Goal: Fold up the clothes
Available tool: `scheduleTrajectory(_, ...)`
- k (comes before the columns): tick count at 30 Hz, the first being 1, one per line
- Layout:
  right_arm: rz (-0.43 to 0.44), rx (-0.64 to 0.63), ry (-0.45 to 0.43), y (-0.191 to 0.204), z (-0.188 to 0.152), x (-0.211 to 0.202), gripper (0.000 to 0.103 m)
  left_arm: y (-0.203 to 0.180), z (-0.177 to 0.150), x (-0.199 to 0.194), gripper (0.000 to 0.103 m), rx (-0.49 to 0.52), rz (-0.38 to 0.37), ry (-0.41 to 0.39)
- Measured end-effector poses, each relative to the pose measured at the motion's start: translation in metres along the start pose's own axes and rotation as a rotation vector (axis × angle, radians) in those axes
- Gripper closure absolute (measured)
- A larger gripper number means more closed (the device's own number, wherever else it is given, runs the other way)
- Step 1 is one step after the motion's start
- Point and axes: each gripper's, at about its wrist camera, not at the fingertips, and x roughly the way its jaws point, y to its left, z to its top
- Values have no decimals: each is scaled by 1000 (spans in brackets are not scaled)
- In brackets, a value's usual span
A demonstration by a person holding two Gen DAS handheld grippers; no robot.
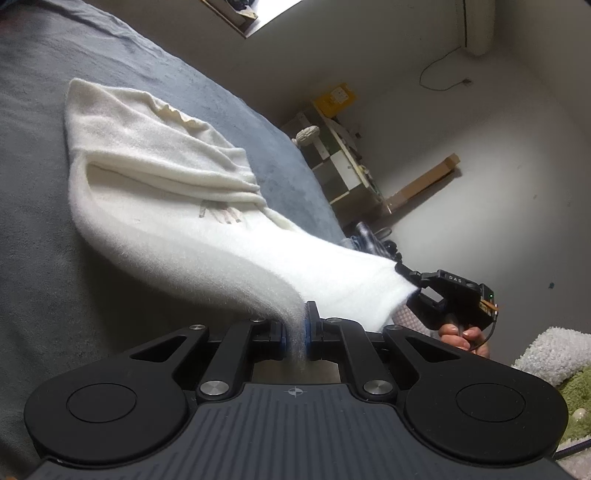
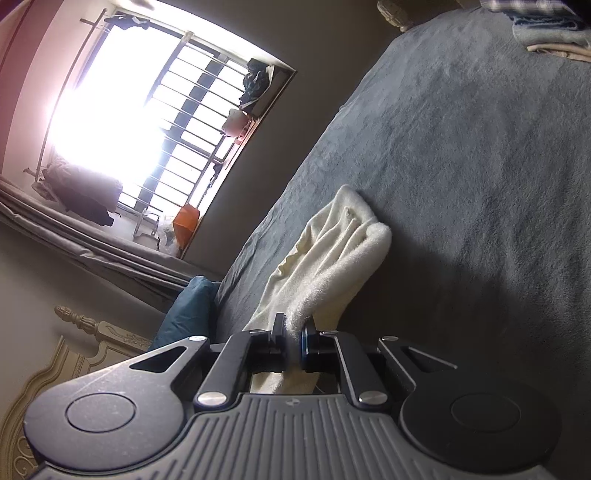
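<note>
Both pinched tight: left gripper (image 1: pixel 294 325) and right gripper (image 2: pixel 293 341) clamping near edge of white fleece garment (image 1: pixel 155 177), far end draped on grey bed (image 1: pixel 37 221). Soft, light, floppy; best held at corners.

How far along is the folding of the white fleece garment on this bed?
Done: folded clothes are stacked at the bed's far corner. In hand: the left claw and right claw are each shut on an edge of the white fleece garment, near end lifted, far end bunched on the grey blanket. Left: fold and flatten it.
</note>
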Motion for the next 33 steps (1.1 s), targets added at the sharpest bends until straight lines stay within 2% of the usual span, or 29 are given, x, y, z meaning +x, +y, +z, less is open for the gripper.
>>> scheduleTrajectory(6,-6,5,9,-2,9,18,95,14,8,10,97,-37,-19,-8)
scheduleTrajectory(12,-1,8,4,3,25,43,95,31,27,19,97,-98,-50,-63)
scheduleTrajectory(21,10,-15,-16,25,69,102,95,62,83,27,97,-168,-78,-213)
scheduleTrajectory(33,15,-56,0,56,126,210,95,121,162,51,97,-296,-51,-309)
